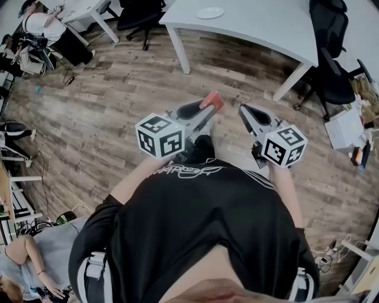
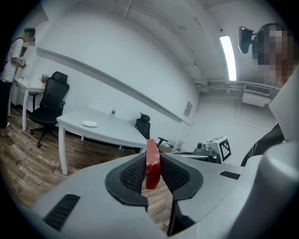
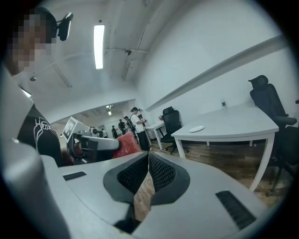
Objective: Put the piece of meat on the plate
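Left claw [image 1: 206,110] grips the red meat [image 2: 152,156]. Right claw [image 1: 245,110], at its 3 o'clock, is closed and empty. Plate [image 1: 210,12] sits on the bench [image 1: 266,26] at 12 o'clock.

White table [image 1: 254,23] on a wood-plank floor [image 1: 106,106]. On the tabletop, one white plate [image 1: 210,12], left of the middle and lying flat. On the floor, a black office chair [image 1: 139,15] beside the table's left end, and a second chair [image 1: 331,71] at its right end.
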